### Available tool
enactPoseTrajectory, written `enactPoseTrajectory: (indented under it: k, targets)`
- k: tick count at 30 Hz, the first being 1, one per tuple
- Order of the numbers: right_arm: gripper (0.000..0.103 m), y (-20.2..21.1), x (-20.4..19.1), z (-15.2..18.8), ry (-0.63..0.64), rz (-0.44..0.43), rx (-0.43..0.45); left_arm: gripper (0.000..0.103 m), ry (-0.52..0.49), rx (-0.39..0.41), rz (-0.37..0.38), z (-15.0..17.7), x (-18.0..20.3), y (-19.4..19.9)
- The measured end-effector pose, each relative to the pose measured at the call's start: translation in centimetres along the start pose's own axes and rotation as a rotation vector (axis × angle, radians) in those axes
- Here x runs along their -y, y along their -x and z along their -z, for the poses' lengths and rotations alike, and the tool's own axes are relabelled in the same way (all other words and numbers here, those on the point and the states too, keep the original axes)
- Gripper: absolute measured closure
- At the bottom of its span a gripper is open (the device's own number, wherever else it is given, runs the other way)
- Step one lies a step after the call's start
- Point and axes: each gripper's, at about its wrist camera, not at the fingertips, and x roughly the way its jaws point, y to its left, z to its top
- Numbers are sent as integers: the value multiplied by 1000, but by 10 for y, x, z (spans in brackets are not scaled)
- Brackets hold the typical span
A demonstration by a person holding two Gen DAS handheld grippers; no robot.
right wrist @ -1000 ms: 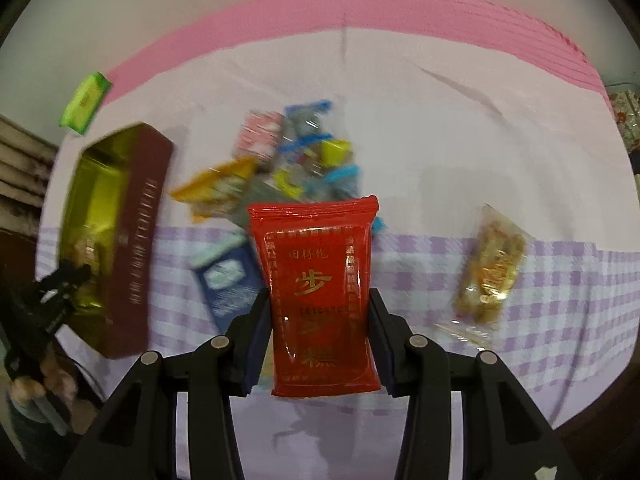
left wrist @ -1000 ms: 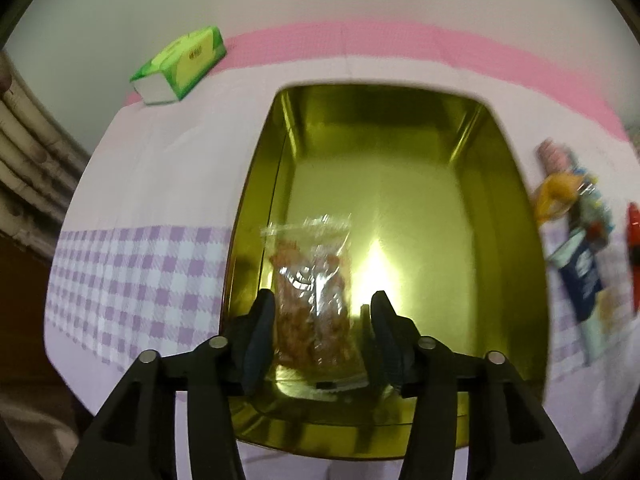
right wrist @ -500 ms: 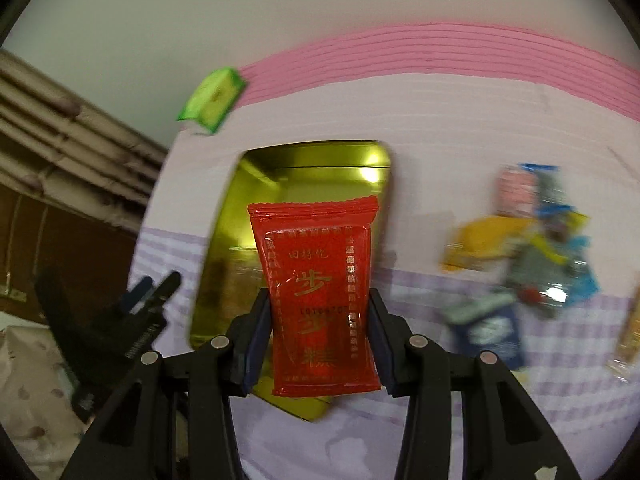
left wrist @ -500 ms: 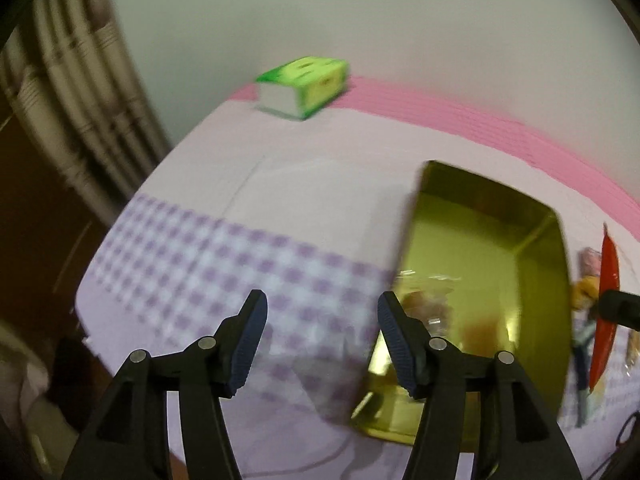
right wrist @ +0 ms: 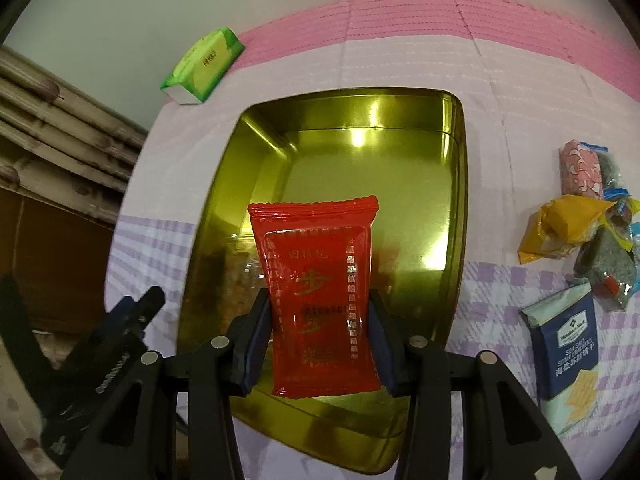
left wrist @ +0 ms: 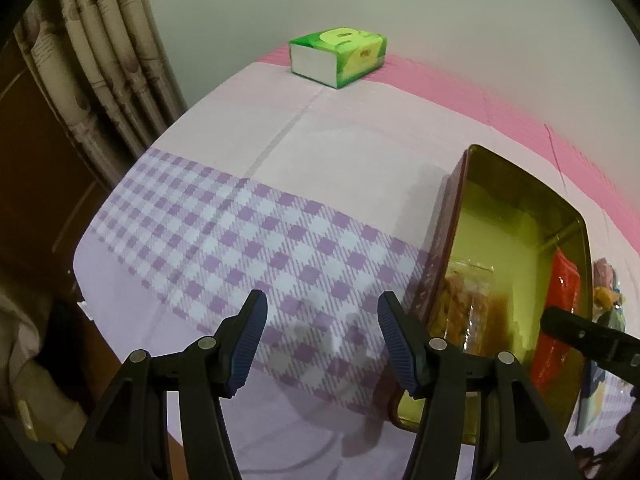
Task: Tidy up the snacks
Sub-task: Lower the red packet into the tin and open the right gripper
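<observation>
Done: one clear snack bag (left wrist: 468, 308) lies inside the gold tin (right wrist: 408, 148).
Left gripper (left wrist: 320, 340): empty, jaws just opened, beside the tin.
Right gripper (right wrist: 318, 344): clenched on the red packet (right wrist: 320, 296), above the tin.
Left to do: snack pile (right wrist: 588, 236) waits beside the tin.

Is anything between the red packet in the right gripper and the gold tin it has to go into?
Nothing visible. The red packet, clamped in the right gripper, hangs over the open gold tin. A clear snack bag lies at the tin's left side. The left gripper is open over the tablecloth beside the tin.
</observation>
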Motion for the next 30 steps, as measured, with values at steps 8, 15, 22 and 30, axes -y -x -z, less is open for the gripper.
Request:
enactPoseTrajectory:
  k: [8, 15, 22, 30]
  targets:
    - [61, -4, 5, 5, 31, 75, 9, 44, -22, -12, -4, 3, 6, -1]
    - [61, -5, 3, 10, 100, 163, 29, 44, -27, -14, -9, 4, 7, -2]
    - [61, -10, 2, 11, 125, 231, 38, 44, -24, -16, -5, 4, 7, -2]
    - [60, -15, -2, 10, 157, 271, 46, 44, -20, -17, -16, 5, 5, -3]
